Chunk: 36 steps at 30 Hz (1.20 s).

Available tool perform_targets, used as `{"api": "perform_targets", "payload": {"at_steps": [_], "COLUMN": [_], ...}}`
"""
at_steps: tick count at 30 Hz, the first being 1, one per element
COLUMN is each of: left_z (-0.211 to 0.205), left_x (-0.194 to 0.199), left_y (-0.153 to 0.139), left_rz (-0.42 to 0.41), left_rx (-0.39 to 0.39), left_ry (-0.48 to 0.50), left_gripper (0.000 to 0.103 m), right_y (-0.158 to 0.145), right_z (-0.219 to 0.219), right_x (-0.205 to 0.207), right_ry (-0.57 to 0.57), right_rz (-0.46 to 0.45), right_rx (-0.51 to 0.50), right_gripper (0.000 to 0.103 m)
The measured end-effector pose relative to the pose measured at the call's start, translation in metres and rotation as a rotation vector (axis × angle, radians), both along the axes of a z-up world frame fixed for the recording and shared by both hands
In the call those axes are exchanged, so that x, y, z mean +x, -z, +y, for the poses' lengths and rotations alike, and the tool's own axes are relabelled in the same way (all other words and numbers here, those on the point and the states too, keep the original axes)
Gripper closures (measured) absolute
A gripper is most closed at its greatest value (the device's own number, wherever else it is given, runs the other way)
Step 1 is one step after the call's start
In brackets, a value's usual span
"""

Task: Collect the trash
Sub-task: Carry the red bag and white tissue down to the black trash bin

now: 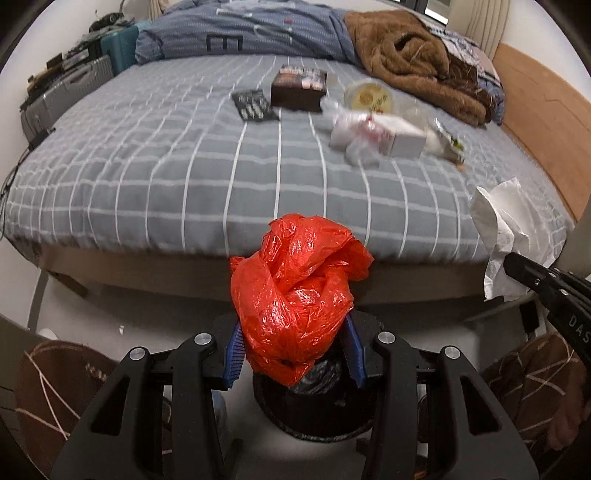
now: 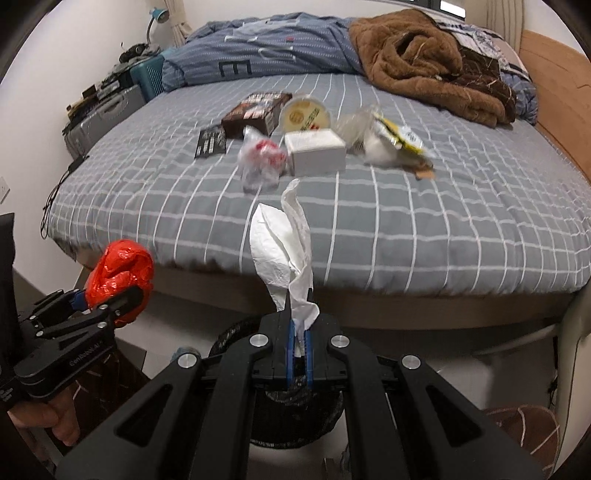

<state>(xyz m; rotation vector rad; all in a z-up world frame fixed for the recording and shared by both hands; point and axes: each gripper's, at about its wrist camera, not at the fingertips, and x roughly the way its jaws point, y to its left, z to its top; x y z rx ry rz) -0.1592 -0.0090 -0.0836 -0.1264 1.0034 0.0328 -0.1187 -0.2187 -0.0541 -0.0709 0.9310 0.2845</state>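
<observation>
My left gripper (image 1: 295,347) is shut on a crumpled red plastic bag (image 1: 295,291) and holds it just above a black-lined trash bin (image 1: 317,410) on the floor by the bed. The bag also shows in the right wrist view (image 2: 120,269). My right gripper (image 2: 300,332) is shut on a white tissue (image 2: 284,251), held above the same bin (image 2: 295,410); the tissue shows in the left wrist view (image 1: 506,240). More trash lies on the bed: a brown box (image 2: 256,112), a white box (image 2: 316,151), a round lid (image 2: 304,114), wrappers (image 2: 397,142).
The grey checked bed (image 1: 184,177) fills the middle. A brown blanket (image 1: 410,55) and blue duvet (image 1: 243,29) lie at its far side. Suitcases (image 1: 66,92) stand at the left. Brown slippers (image 1: 55,398) sit on the floor on both sides of the bin.
</observation>
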Motion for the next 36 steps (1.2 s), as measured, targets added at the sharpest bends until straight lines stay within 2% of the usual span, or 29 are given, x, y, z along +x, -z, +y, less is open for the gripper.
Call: {"api": "perform_targets", "payload": {"at_steps": [9, 15, 27, 31, 36], "left_z": [0.004, 0.001, -0.002, -0.003, -0.001], "left_x": [-0.006, -0.003, 0.008, 0.015, 0.023], "left_y": [0.032, 0.056, 0.099, 0.115, 0.139], "left_rz": [0.069, 0.122, 0.233, 0.280, 0.354], "left_rx": [-0.003, 0.022, 0.009, 0.019, 0.022], "left_ry": [-0.002, 0.013, 0.030, 0.041, 0.030], "left_gripper": [0.060, 0.060, 0.060, 0.060, 0.060], "right_y": [0.035, 0.062, 0.111, 0.134, 0.161], "right_z": [0.010, 0.013, 0.010, 0.013, 0.020], "right_x": [-0.011, -0.005, 0.009, 0.011, 0.016], "right_ry": [-0.018, -0.015, 0.001, -0.004, -0.011], "right_rz": [0.071, 0.140, 0.255, 0.335, 0.395], "right_rx": [-0.032, -0.050, -0.052, -0.026, -0.065], "right_gripper": [0.100, 0.100, 0.100, 0.100, 0.100]}}
